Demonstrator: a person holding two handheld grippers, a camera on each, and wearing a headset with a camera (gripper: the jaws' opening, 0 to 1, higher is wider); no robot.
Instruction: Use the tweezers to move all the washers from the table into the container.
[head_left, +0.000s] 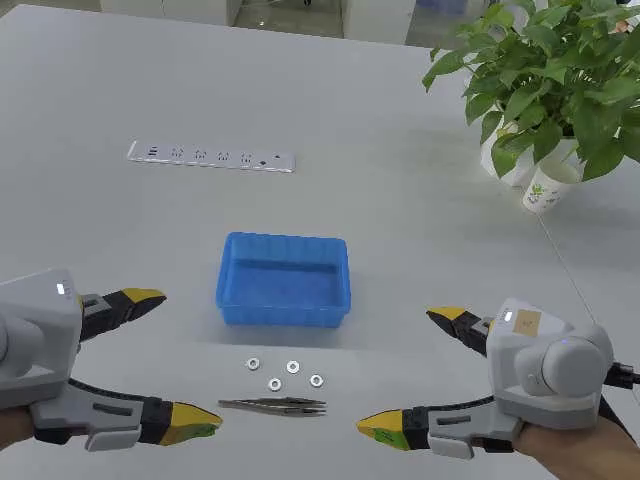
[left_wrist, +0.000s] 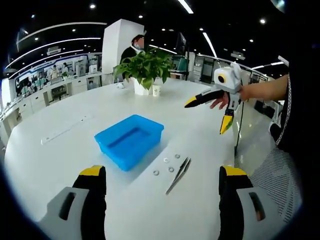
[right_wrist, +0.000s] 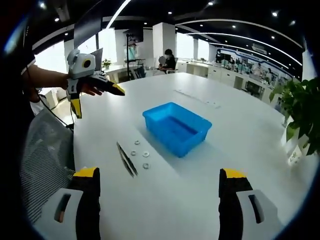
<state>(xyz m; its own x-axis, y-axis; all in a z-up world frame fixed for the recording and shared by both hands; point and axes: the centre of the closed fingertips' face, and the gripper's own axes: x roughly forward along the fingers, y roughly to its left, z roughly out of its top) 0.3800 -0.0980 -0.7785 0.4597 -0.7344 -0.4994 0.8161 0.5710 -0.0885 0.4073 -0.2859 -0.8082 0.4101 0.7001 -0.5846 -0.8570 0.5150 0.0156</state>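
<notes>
Several small metal washers (head_left: 285, 373) lie on the white table just in front of an empty blue container (head_left: 283, 279). A pair of metal tweezers (head_left: 273, 405) lies flat on the table below them. The washers (left_wrist: 166, 165) and tweezers (left_wrist: 178, 175) appear in the left gripper view, and the washers (right_wrist: 141, 150) and tweezers (right_wrist: 127, 159) in the right gripper view. My left gripper (head_left: 180, 358) is open at the lower left, my right gripper (head_left: 417, 368) open at the lower right. Both hold nothing and flank the tweezers.
A white power strip (head_left: 210, 156) lies farther back on the table (head_left: 400, 230). A potted green plant (head_left: 540, 90) stands at the back right, beside a small cup (head_left: 548, 186). Bare tabletop surrounds the container.
</notes>
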